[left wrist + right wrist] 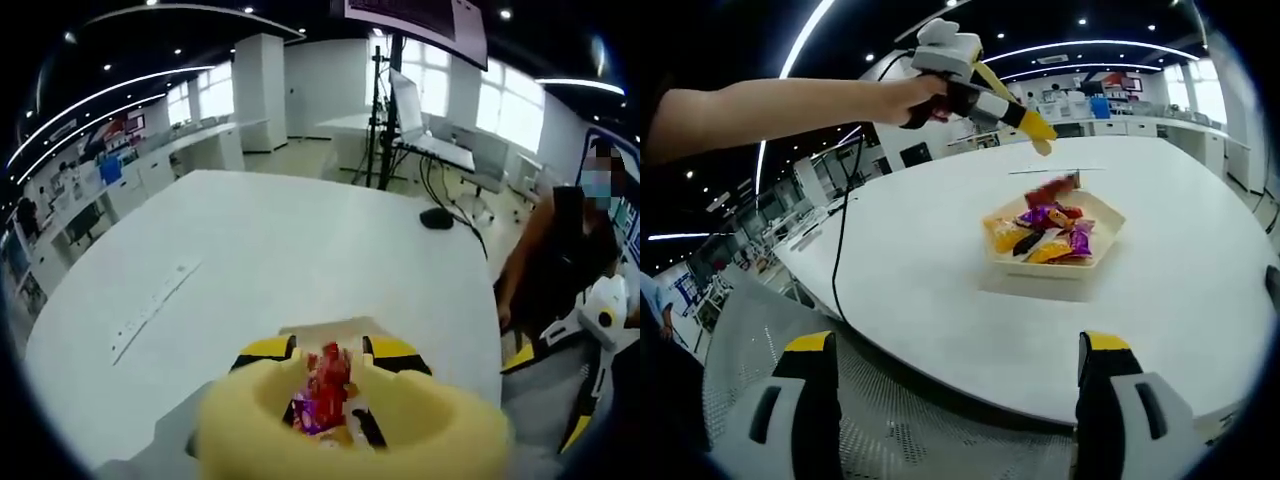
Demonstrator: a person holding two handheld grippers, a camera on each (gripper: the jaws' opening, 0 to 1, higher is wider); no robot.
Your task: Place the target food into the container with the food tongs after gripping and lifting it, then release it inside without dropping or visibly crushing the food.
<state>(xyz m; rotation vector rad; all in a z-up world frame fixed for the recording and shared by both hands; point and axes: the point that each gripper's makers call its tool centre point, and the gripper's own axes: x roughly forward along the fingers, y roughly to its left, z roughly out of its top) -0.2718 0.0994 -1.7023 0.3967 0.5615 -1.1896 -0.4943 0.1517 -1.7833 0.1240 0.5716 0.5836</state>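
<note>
- The tray (pixel 1052 262) sits on the bench (pixel 940 270), toward its middle.
- Wrapped snacks (pixel 1045 235) lie heaped in the tray.
- The left tool (pixel 1040 135) hangs above the tray's far edge, one snack (pixel 1050 190) just under its tip.
- A power strip (pixel 150 305) lies on the bench's left part.
- A mouse (pixel 436 218) rests at the far right edge.

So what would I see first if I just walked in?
Probably the tray heaped with bright purple, orange and red snack packets, in the middle of the big white table. Just above it, the left gripper, held in a person's hand, hangs over a red packet.
</note>
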